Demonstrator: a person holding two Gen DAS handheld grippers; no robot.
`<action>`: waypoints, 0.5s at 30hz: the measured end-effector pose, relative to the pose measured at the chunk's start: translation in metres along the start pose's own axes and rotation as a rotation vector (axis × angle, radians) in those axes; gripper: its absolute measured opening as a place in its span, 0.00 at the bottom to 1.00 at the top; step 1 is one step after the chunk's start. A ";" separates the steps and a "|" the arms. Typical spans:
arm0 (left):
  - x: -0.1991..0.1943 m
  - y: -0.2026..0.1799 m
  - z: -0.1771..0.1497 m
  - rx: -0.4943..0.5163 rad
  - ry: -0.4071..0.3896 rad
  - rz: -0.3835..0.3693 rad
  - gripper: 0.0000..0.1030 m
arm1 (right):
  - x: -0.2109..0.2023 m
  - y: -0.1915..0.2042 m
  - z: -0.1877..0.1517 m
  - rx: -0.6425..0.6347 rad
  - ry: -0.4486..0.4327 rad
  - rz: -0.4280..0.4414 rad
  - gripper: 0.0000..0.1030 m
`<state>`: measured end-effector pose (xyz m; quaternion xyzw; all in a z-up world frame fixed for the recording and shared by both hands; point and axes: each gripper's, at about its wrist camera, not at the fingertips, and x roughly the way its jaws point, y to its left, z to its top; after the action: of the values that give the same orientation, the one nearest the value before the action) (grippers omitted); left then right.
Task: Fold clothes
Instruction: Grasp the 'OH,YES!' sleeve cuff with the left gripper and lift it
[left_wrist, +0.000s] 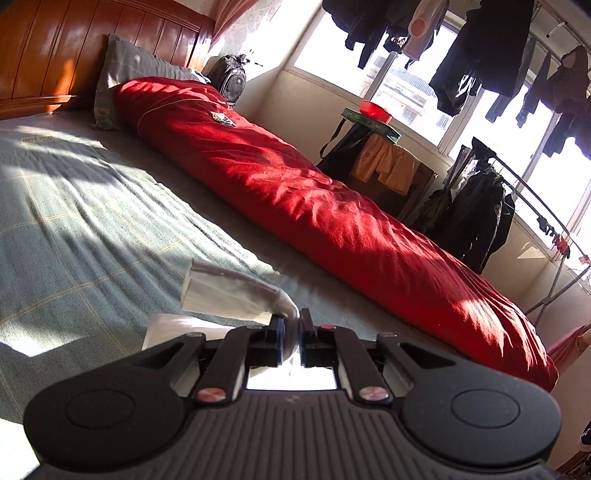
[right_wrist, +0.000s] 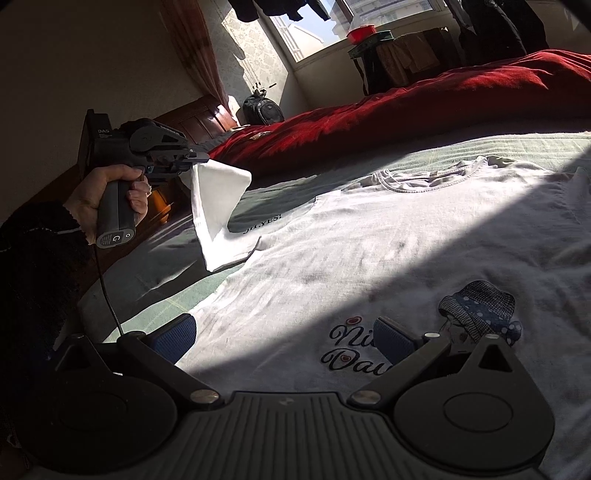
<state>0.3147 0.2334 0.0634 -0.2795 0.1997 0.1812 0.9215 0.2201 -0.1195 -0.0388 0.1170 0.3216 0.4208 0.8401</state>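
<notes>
My left gripper (right_wrist: 197, 162) has its jaws clamped on the sleeve (right_wrist: 218, 206) of the white cotton T-shirt with a printed hat-wearing figure (right_wrist: 388, 240) — the sleeve hangs lifted off the bed, draping down from the jaws to the shirt's shoulder. In the left wrist view the pinched fabric (left_wrist: 236, 291) sticks out to the left of the closed jaws. My left hand (right_wrist: 107, 199), in a dark knit sleeve, holds that gripper's handle.

My right gripper (right_wrist: 284, 341) hovers over the shirt's lower front with its jaws wide apart, nothing between them; its blue pads (right_wrist: 177, 338) flank the script lettering (right_wrist: 354, 350).

The shirt lies face up and spread flat on the grey-green checked bedsheet (left_wrist: 85, 221), collar (right_wrist: 432, 177) toward the far side. Its left hem edge runs close to the sheet's near border.

Open room — bare sheet extends toward the wooden headboard (left_wrist: 74, 48) and grey pillow (left_wrist: 136, 66). The far side is bounded by a long rolled red quilt (left_wrist: 314, 206), lying well apart from the shirt's collar.
</notes>
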 end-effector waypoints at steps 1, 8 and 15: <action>0.001 -0.006 -0.001 0.004 0.001 -0.006 0.05 | -0.003 -0.002 0.000 0.003 -0.005 -0.002 1.00; 0.014 -0.048 -0.009 0.040 0.010 -0.044 0.05 | -0.016 -0.013 0.000 0.020 -0.005 -0.012 1.00; 0.029 -0.092 -0.020 0.076 0.027 -0.102 0.05 | -0.019 -0.020 -0.003 0.021 0.014 -0.022 1.00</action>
<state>0.3746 0.1569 0.0755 -0.2563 0.2042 0.1226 0.9368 0.2227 -0.1471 -0.0417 0.1195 0.3330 0.4091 0.8411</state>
